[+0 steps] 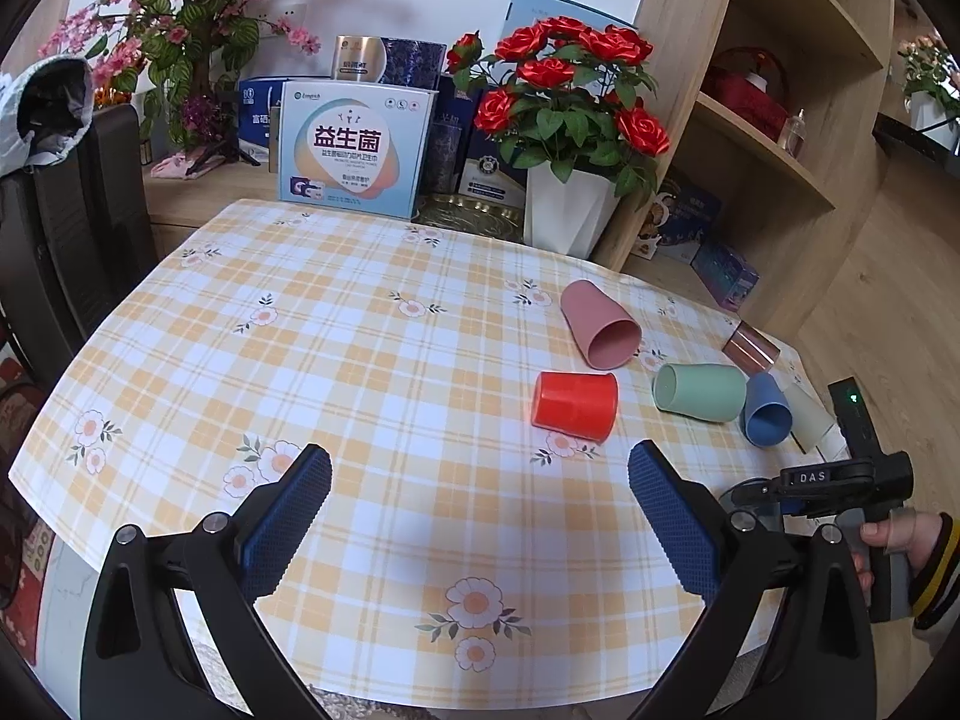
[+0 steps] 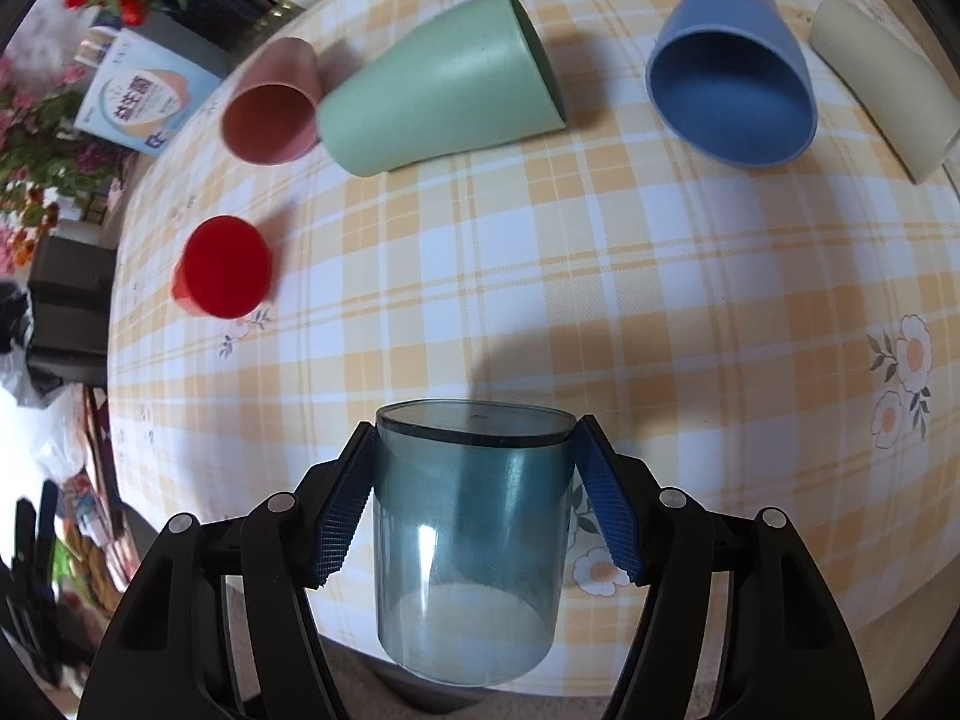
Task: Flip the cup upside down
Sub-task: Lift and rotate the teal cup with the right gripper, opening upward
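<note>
In the right wrist view my right gripper [image 2: 471,450] is shut on a clear blue-tinted cup [image 2: 468,540], held above the table's near edge with its closed base pointing away and its open mouth toward the camera. In the left wrist view the right gripper's black body [image 1: 840,483] shows at the right table edge; the held cup is mostly hidden there. My left gripper [image 1: 480,474] is open and empty above the checked tablecloth [image 1: 360,360]. A red cup [image 1: 575,405] lies on its side ahead of it.
Several cups lie on their sides: pink [image 1: 600,324], green [image 1: 699,391], blue [image 1: 765,411], cream [image 1: 807,417] and a clear brown one [image 1: 750,348]. A white vase of red roses [image 1: 564,120], boxes [image 1: 354,147] and a wooden shelf [image 1: 768,120] stand behind the table.
</note>
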Demonstrator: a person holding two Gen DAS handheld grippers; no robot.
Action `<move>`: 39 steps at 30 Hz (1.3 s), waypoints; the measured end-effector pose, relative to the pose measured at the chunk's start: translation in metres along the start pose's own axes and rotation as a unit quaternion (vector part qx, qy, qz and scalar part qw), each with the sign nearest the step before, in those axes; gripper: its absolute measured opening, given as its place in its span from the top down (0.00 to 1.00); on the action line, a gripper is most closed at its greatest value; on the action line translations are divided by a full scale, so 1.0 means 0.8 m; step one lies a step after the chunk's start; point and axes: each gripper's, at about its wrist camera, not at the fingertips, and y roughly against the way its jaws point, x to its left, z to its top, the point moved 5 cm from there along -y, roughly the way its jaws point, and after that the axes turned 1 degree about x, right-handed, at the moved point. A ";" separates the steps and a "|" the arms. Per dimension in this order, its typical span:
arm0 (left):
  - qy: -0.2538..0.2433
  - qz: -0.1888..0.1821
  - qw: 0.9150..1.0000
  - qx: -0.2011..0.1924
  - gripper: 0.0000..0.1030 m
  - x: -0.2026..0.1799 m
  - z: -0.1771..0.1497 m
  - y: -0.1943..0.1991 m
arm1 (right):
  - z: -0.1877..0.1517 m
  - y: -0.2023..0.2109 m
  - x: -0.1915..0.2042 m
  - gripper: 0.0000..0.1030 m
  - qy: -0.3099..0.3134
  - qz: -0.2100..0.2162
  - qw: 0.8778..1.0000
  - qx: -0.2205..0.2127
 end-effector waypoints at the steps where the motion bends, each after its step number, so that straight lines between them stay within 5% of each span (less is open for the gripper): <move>1: -0.001 -0.001 1.000 0.000 0.06 -0.001 0.000 0.000 | -0.003 0.003 0.001 0.38 0.006 -0.001 1.000 -0.008; 16: -0.017 -0.014 1.000 0.014 0.06 -0.032 -0.010 -0.001 | -0.082 0.072 -0.014 0.38 0.031 0.019 0.990 -0.133; 25: -0.013 -0.013 1.000 0.021 0.06 -0.037 -0.010 -0.003 | -0.048 0.109 -0.043 0.40 0.029 -0.037 0.978 -0.201; 39: -0.007 -0.011 1.000 0.017 0.06 -0.037 -0.006 0.000 | -0.040 0.102 -0.034 0.40 0.078 -0.123 0.971 -0.192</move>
